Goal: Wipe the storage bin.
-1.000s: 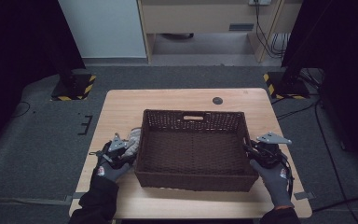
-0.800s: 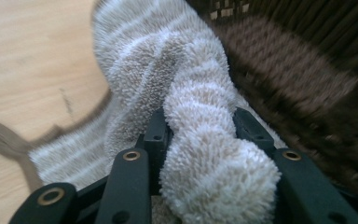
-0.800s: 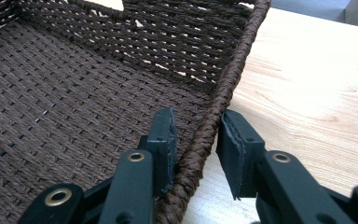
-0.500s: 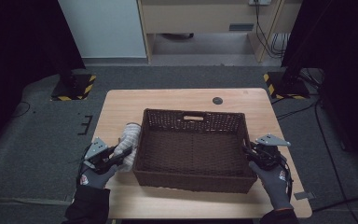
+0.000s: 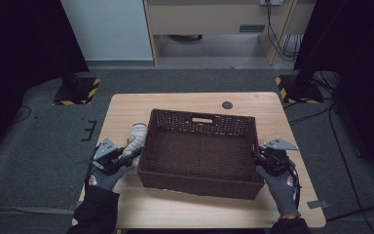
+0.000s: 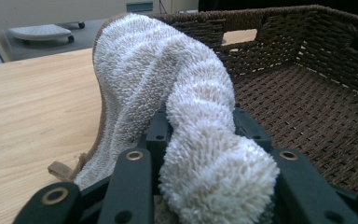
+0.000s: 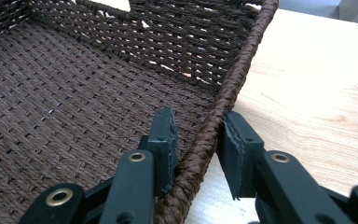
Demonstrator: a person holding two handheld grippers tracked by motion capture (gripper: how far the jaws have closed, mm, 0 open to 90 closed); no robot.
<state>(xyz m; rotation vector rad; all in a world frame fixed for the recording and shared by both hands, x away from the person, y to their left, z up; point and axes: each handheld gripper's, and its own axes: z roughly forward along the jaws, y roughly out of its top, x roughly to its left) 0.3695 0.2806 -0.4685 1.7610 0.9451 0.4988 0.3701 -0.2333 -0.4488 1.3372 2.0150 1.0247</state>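
Basket [image 5: 199, 153], dark brown and woven, sits mid-desk [image 5: 185, 102] with its open top up and a handle slot in its far wall. Its floor is bare wicker. Light wood of the desk shows on every side of it, and a small dark disc [image 5: 227, 105] lies on the desk beyond its far right corner, well apart from it.

Towel [image 5: 135, 141], white and fluffy with a tan edge, hangs at the basket's left wall. In the left gripper view it rises in a hump and leans against the rim, with part of it drooping toward the desk outside.

Left tongs [image 6: 200, 140] pinch the towel, a thick roll of it bulging out between the jaws; they have just been closing a little on it. A gloved hand holds them just left of the basket.

Right tongs [image 7: 198, 135] straddle the basket's right rim, one jaw inside and one outside, pads pressed on the braided edge.
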